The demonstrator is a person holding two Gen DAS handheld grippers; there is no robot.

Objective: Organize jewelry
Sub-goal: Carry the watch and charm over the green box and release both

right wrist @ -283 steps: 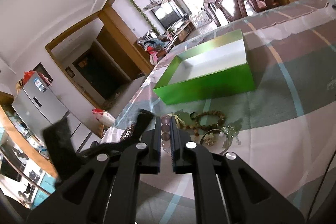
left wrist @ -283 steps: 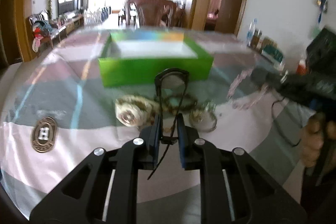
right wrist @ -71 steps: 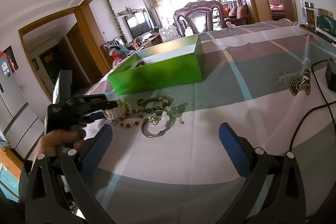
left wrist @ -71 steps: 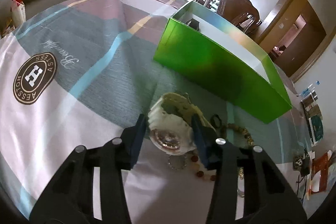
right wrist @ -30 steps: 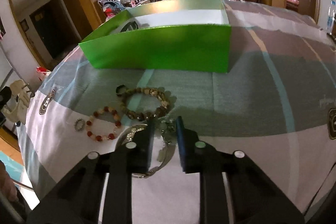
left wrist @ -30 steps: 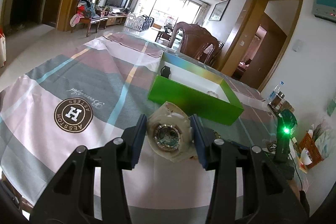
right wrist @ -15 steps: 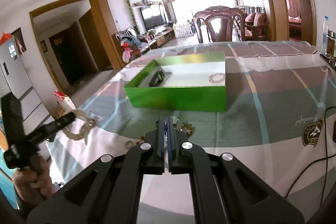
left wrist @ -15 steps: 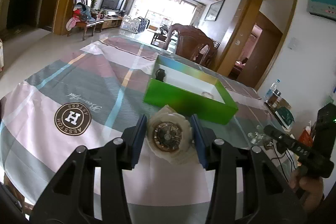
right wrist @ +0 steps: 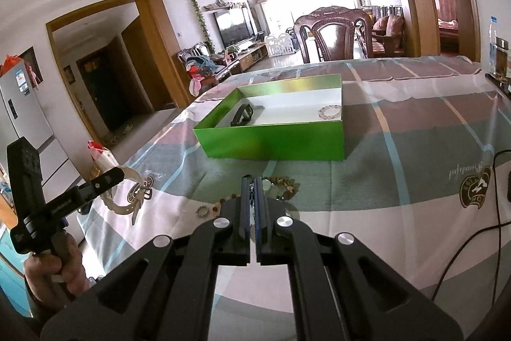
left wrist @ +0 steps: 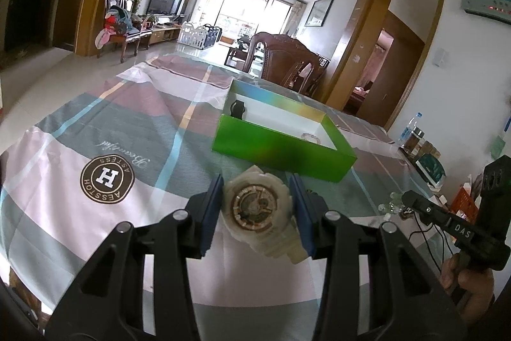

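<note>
The tablecloth [left wrist: 64,168] is a soft matt cloth with printed checks. The green box [right wrist: 271,146] looks like glossy card, white and smooth inside. The watch [left wrist: 257,206] has a pale, milky plastic case, and the left gripper [left wrist: 257,206] is matt black plastic with shiny metal screws.

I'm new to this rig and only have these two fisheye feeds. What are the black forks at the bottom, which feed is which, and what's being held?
No robot here: a person holds a two-finger gripper in each hand, with a camera looking along its fingers. In the left wrist view, the left gripper clamps a pale watch. In the right wrist view, the right gripper is pinched shut on a thin silvery piece of jewelry. On the checked tablecloth sit beaded bracelets and an open green box holding a dark watch and a bead bracelet.
</note>
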